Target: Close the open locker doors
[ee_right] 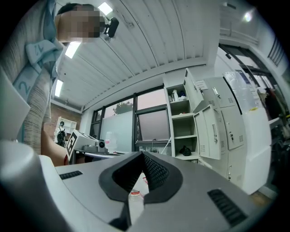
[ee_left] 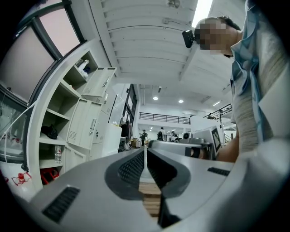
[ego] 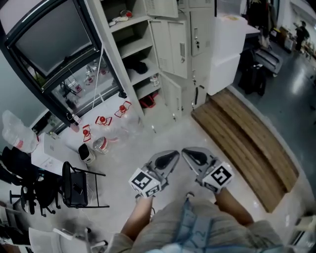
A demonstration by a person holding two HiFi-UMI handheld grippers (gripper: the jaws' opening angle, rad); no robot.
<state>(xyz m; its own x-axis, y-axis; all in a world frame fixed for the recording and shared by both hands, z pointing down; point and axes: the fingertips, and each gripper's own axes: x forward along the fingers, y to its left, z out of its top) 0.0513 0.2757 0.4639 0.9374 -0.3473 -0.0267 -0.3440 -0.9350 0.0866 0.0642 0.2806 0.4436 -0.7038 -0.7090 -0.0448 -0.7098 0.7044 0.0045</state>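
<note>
A white locker unit (ego: 133, 47) stands ahead, its shelves showing. A tall middle door (ego: 170, 47) and a lower door (ego: 173, 96) hang open; the top door (ego: 163, 7) is open too. In the left gripper view the open doors (ee_left: 88, 129) stand at the left, and in the right gripper view they (ee_right: 210, 131) hang right of the shelves. My left gripper (ego: 170, 158) and right gripper (ego: 190, 154) are held side by side at waist height, well short of the lockers. Both are shut with nothing between the fingers (ee_left: 145, 149) (ee_right: 142, 155).
A wooden platform (ego: 247, 143) lies on the floor at the right. Red-capped bottles (ego: 101, 121) and clutter litter the floor left of the lockers. A black folding chair (ego: 74, 185) stands at the left. White boxes (ego: 227, 49) sit right of the lockers.
</note>
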